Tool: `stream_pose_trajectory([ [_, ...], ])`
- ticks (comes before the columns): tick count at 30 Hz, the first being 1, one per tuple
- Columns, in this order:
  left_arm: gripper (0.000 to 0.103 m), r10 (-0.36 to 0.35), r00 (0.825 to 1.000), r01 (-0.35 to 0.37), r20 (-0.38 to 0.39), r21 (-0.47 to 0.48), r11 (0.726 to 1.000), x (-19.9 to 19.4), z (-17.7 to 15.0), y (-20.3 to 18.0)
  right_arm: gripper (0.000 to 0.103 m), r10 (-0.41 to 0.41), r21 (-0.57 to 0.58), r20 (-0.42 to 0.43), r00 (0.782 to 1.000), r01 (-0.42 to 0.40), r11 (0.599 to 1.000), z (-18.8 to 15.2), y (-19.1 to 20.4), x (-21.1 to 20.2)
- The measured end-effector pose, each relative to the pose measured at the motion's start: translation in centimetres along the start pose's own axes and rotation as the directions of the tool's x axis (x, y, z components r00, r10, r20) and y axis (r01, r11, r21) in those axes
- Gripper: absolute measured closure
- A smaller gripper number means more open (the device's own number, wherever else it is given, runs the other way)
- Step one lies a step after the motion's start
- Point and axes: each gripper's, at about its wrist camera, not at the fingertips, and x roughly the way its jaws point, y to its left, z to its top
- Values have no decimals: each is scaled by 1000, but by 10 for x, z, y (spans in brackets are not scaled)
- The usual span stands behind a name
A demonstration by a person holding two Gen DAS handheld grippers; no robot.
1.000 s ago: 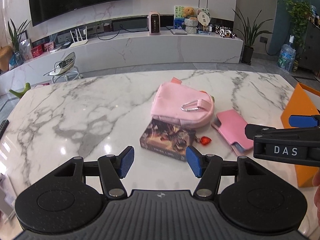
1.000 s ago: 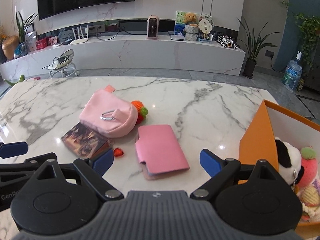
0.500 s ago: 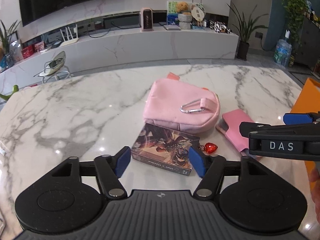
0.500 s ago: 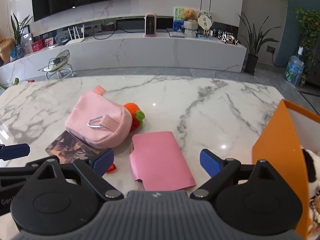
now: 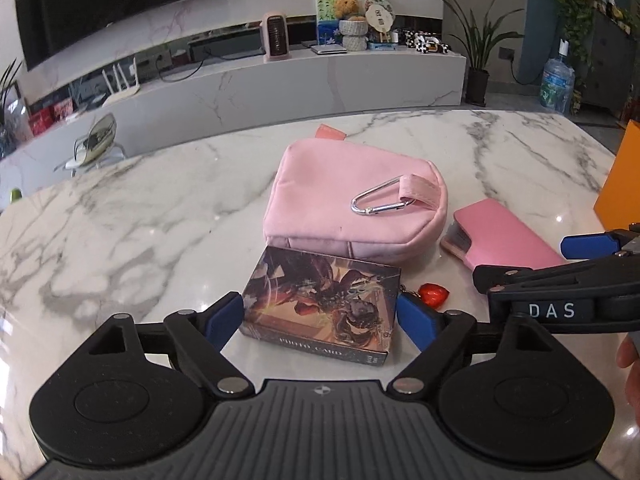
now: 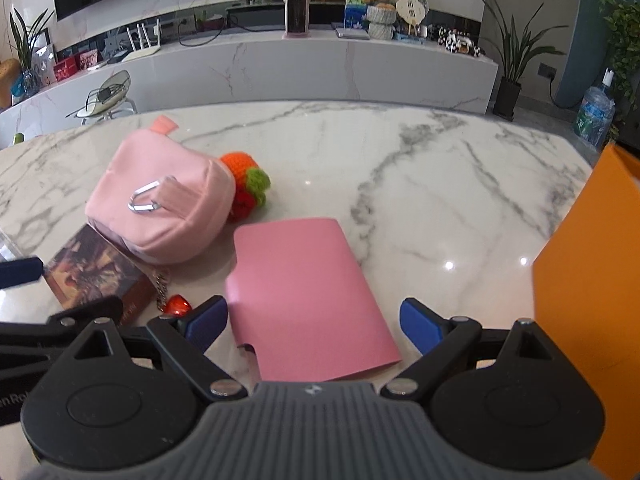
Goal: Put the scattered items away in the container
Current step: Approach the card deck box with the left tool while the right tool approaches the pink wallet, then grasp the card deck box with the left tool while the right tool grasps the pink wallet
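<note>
Left gripper [image 5: 320, 316]: jaws just opened wide, photo card box [image 5: 320, 304] between the pads, not pressed.
Right gripper [image 6: 312, 320]: wide open, pink card sleeve [image 6: 308, 296] between the fingers, unheld.
Pink pouch [image 5: 352, 208]: just beyond box.

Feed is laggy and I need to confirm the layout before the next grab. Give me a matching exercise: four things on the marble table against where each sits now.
Things:
1. photo card box
2. flat pink case
3. crocheted orange toy
4. red heart charm

Places:
A. tucked behind the pink pouch
B. between the open left claw pads
C. on a chain beside the box
D. between the open right claw pads

Pairs: 1-B, 2-D, 3-A, 4-C
</note>
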Motion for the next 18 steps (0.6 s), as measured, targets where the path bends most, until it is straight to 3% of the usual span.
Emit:
stream_pose_trajectory([
  [15, 0, 56, 998, -60, 35, 116, 991, 19, -3, 0, 7, -17, 4, 8, 1000, 17, 1000, -4, -2, 8],
  [18, 0, 53, 998, -57, 31, 140, 988, 16, -6, -3, 12, -4, -14, 6, 1000, 4, 1000, -6, 0, 5],
])
